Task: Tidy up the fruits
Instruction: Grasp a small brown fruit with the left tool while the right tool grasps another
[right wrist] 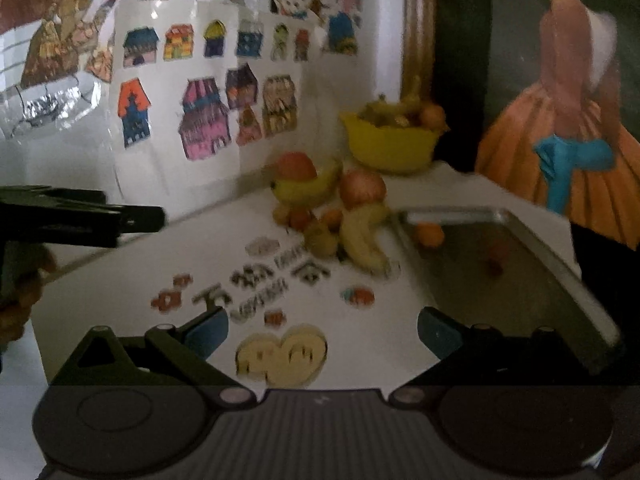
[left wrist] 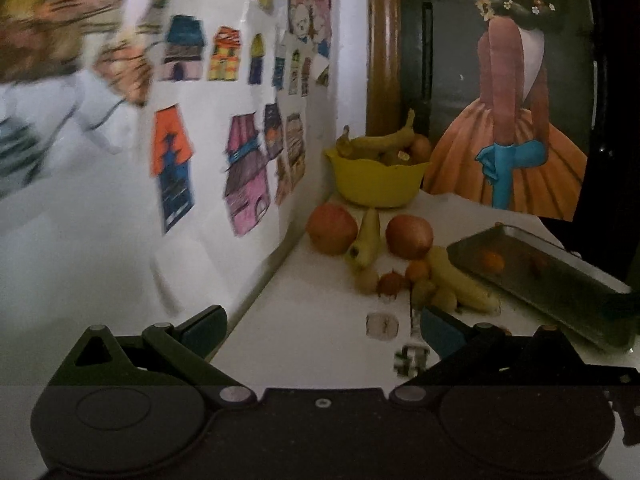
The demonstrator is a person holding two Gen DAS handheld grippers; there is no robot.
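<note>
Loose fruit lies on the white table: two red apples (left wrist: 331, 229) (left wrist: 409, 237), a pear (left wrist: 366, 240), a banana (left wrist: 460, 280) and several small fruits (left wrist: 391, 283). A yellow bowl (left wrist: 378, 179) at the back holds bananas and other fruit. A metal tray (left wrist: 560, 280) on the right holds a small orange (left wrist: 493, 261) and a small red fruit (right wrist: 495, 258). My left gripper (left wrist: 322, 330) is open and empty, short of the pile. My right gripper (right wrist: 322, 332) is open and empty, above the table's stickers. The pile (right wrist: 332, 216), bowl (right wrist: 390, 148) and tray (right wrist: 520, 264) also show in the right wrist view.
A wall with paper house drawings (left wrist: 240, 168) borders the table on the left. A painting of a girl in an orange dress (left wrist: 512, 140) stands behind the tray. Stickers (right wrist: 280, 356) cover the table's near part. The left gripper's body (right wrist: 80, 216) shows at the left in the right wrist view.
</note>
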